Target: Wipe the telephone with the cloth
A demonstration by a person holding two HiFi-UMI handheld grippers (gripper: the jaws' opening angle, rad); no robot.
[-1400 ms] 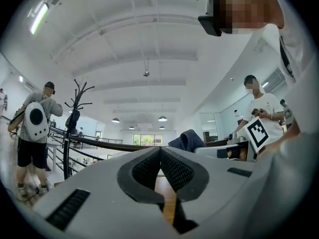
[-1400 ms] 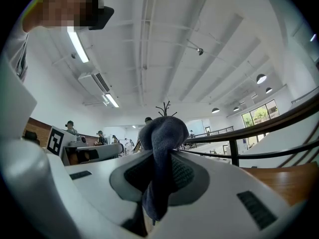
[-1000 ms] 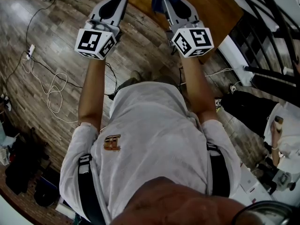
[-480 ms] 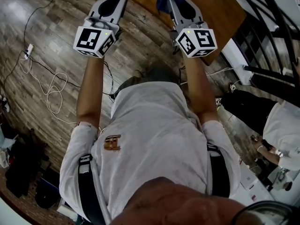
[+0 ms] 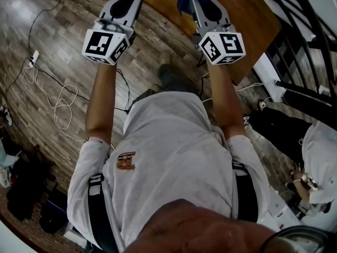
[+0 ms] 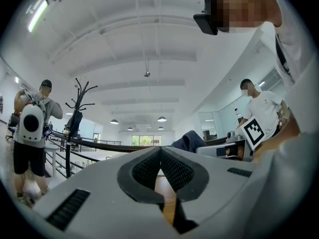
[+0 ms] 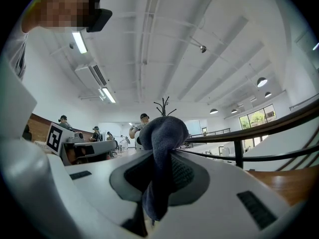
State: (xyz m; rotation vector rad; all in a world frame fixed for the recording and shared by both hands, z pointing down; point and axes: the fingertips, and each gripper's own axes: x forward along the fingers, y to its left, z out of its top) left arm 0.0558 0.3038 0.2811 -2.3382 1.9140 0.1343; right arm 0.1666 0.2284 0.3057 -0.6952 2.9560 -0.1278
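The wooden worktop lies at the far side of the head view, beyond both raised grippers. What shows of it is bare wood. The telephone appears in no view, so where it stands cannot be told.

The cloth is a dark blue piece with a nubbly weave, and it looks soft, light and limp. It bunches into a rounded wad beyond the fingertips, and a tail droops back between the pads toward the camera. Such a thing will likely fold and shift rather than resist. It is probably best held as it is now, by a gathered bunch pinched firmly, with the wad left free at the front for rubbing. In the head view it pokes out at the far tip of the right gripper, over the near part of the worktop.

The right gripper's fingers are clenched on the cloth, one pad on either side of it. The left gripper is to the left and apart from the cloth. Its fingers are pressed together with nothing between them.
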